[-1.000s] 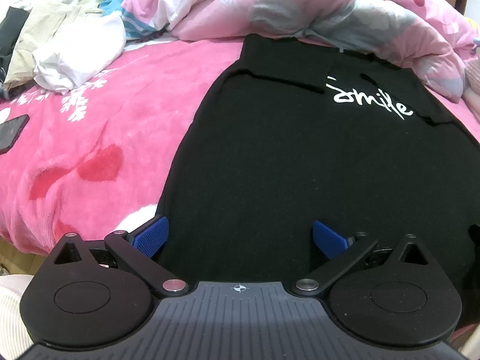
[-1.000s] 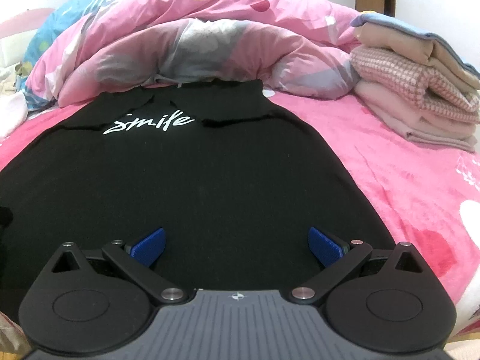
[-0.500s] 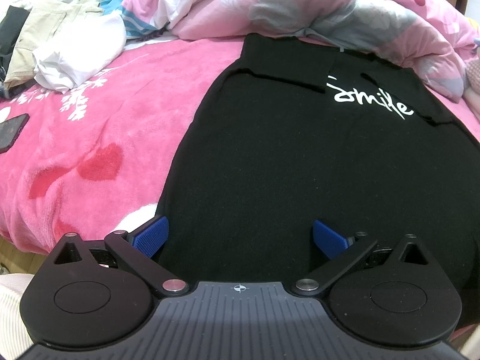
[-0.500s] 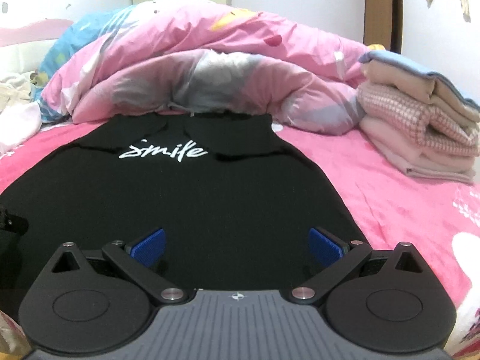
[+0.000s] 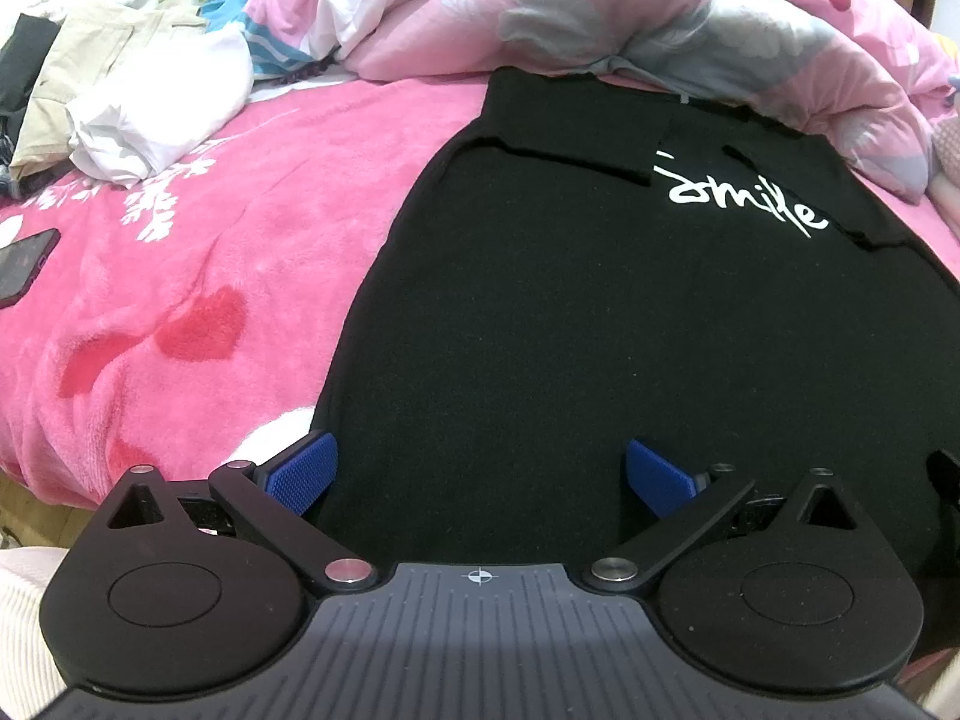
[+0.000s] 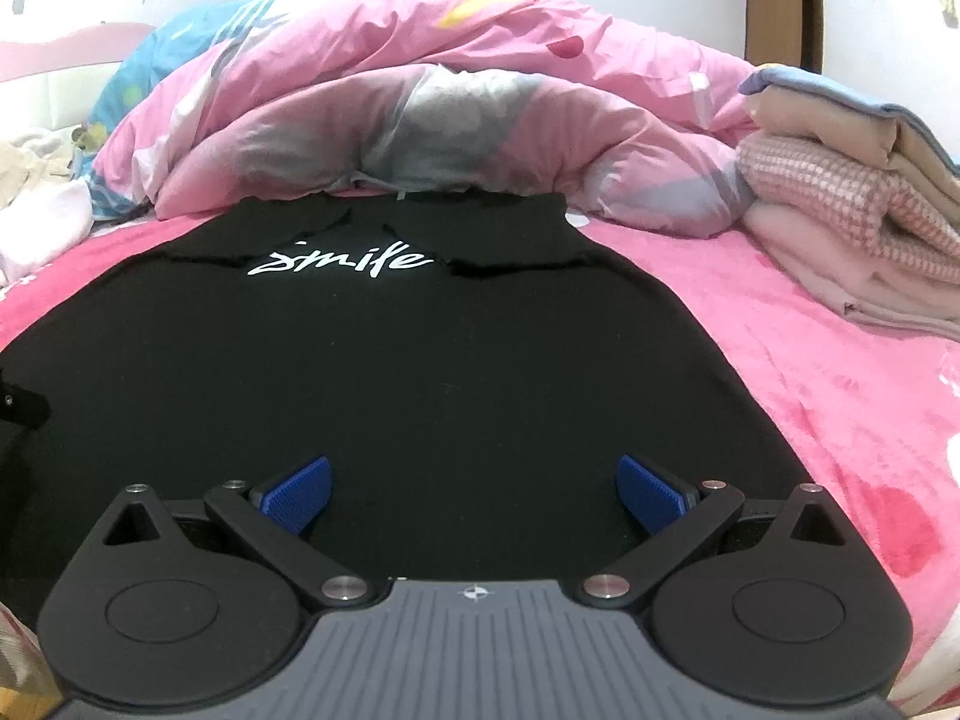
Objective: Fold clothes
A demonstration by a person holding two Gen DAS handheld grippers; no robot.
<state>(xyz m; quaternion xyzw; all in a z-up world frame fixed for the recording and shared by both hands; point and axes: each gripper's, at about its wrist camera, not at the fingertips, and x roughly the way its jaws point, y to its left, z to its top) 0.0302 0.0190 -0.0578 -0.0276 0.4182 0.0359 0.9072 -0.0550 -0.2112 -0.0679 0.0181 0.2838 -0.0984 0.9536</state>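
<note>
**Black "smile" T-shirt laid flat, both hem corners waiting to be taken**

Spread face-up on the pink fleece blanket [image 5: 252, 192] of a bed: a black T-shirt [image 5: 600, 312], white "smile" lettering [image 6: 339, 262] toward the far end, both sleeves already turned in over the chest. Near hem closest to the cameras, collar end up against a heaped pink duvet [image 6: 480, 138].

Left hand-held gripper [image 5: 477, 474] released, blue pads [image 5: 303, 471] wide apart, poised over the shirt's near left corner, one pad just at the garment's edge. Right hand-held gripper [image 6: 474, 489] likewise spread and empty, low over the hem toward the right side. Nothing pinched by either.

Step in hand, by the look of it: sleeves done, bottom-to-top fold not yet begun. Next move likely calls for lowering each pair of pads onto its hem corner, closing on both fabric layers, then lifting together and carrying the hem up toward the lettering. Worth keeping both sides level, since soft knit sags in the middle and drags on fleece; a grasp on only the top layer would pull the shirt open.

Around the work: a loose heap of white and beige clothes [image 5: 120, 90] at the far left, a dark phone [image 5: 24, 264] near the blanket's left edge, a stack of folded items [image 6: 852, 204] at the right. Pale walls, a wooden door [image 6: 780, 0] behind.
</note>
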